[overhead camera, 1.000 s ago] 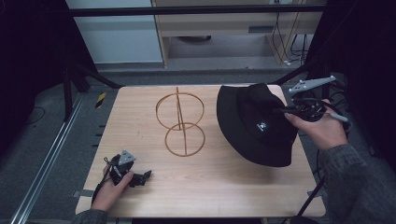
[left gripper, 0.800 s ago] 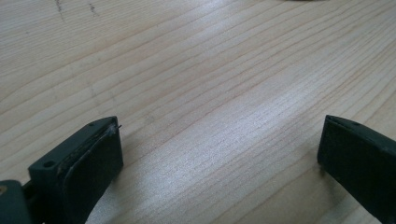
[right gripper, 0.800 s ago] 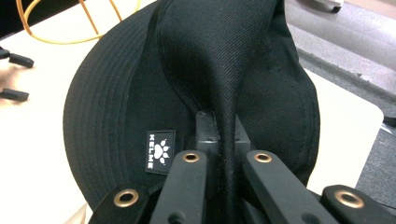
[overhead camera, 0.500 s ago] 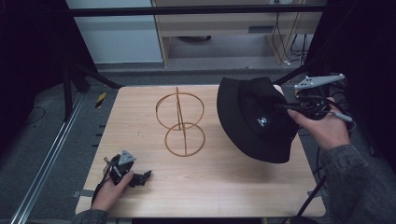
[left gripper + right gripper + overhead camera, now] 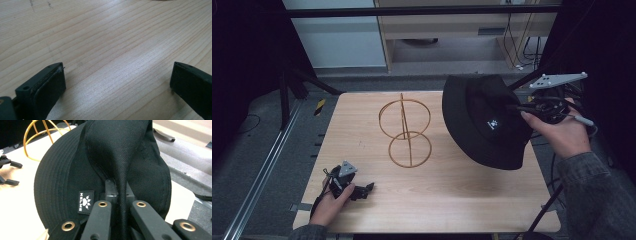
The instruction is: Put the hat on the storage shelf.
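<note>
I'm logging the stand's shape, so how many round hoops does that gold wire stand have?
2. The upper hoop stands upright at the top of the wire stand; the lower hoop lies flat on the table as its base. None looks hidden.

wire stand (image 5: 405,131) mid-table, bare wood around

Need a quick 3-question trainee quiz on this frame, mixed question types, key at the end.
1. True or false: the right gripper is shut on a pinched fold of the black hat.
2. The left gripper is: A) open, low over the bare wooden table; B) holding the wire stand; C) gripping the hat brim.
3. Fill in: the gold wire stand sits on the table to the ____ of the hat in the high view.

Key: 1 true; 2 A; 3 left.
</note>
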